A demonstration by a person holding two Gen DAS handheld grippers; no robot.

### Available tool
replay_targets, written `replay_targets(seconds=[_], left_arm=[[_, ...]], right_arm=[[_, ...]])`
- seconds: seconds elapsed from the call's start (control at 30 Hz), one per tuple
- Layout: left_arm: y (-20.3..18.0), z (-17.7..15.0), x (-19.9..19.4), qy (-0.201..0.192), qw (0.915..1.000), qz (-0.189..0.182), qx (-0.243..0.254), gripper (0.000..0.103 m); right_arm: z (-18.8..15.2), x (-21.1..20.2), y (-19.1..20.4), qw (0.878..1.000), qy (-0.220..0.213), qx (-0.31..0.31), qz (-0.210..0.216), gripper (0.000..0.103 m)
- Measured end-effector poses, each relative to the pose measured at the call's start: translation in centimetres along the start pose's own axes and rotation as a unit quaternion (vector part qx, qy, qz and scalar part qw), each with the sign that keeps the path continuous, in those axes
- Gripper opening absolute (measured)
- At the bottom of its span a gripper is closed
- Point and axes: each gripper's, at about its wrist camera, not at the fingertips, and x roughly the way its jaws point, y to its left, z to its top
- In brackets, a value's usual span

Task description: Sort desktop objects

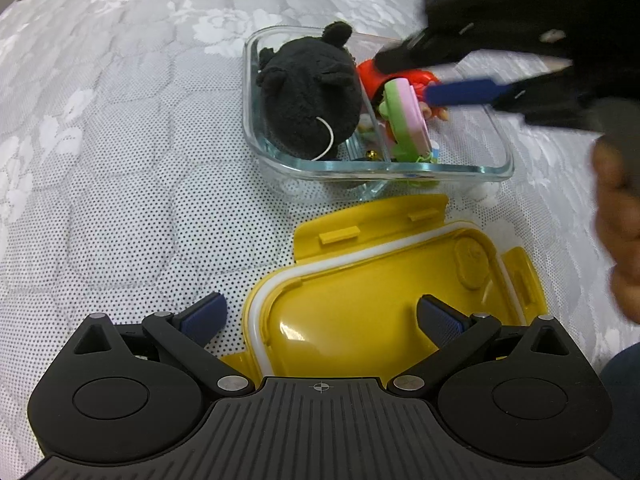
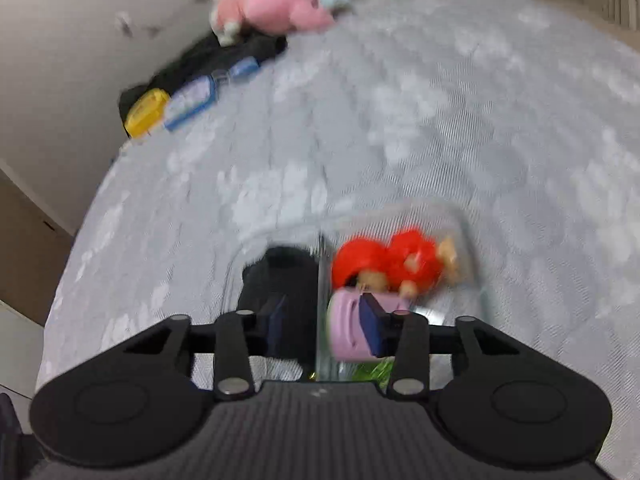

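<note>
A clear glass box [image 1: 496, 168] with a divider lies on the quilted mattress. A black plush toy [image 1: 308, 100] fills its left compartment. Its right compartment holds a red toy figure [image 1: 424, 78] and a pink and green block [image 1: 406, 116]. My right gripper [image 1: 416, 76] is open above the right compartment; in its own blurred view [image 2: 324, 320] the jaws straddle the divider, over the pink block [image 2: 348, 328], the red figure [image 2: 384, 260] and the black plush [image 2: 280, 276]. My left gripper [image 1: 320, 316] is open and empty over the yellow lid [image 1: 372, 280], which lies upside down.
A pink plush toy [image 2: 280, 0], a yellow box [image 2: 146, 114], a blue case [image 2: 192, 100] and dark cloth [image 2: 216, 56] lie at the mattress's far edge by the wall. A hand [image 1: 620, 220] holds the right gripper.
</note>
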Motion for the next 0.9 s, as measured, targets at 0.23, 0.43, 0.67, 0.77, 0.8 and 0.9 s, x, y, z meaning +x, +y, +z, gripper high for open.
replay_targets(seconds=[0.23, 0.43, 0.67, 0.77, 0.8, 0.9], left_arm=[[0.2, 0.0, 0.1, 0.001, 1.0, -0.002, -0.002, 0.103], [0.3, 0.0, 0.1, 0.0, 1.0, -0.006, -0.004, 0.103], [0.7, 0.0, -0.2, -0.007, 0.9999, -0.006, -0.006, 0.103], [0.7, -0.3, -0.8, -0.019, 0.9998, -0.007, -0.004, 0.103], [0.8, -0.5, -1.0, -0.023, 0.9997, -0.009, -0.006, 0.103], [1.0, -1.3, -2.2, -0.041, 0.999, -0.014, -0.015, 0.103]], right_arm=[[-0.7, 0.7, -1.2, 0.999, 0.022, -0.003, -0.046, 0.04], [-0.5, -0.9, -2.4, 1.0, 0.009, 0.014, -0.005, 0.043], [-2.5, -4.7, -4.9, 0.999, -0.006, 0.014, -0.035, 0.045], [-4.7, -6.3, -6.0, 0.999, -0.017, 0.0, -0.052, 0.048], [-5.4, -6.8, -6.5, 0.998, -0.02, 0.0, -0.055, 0.048], [-7.3, -8.0, -7.7, 0.997, -0.033, 0.002, -0.064, 0.051]])
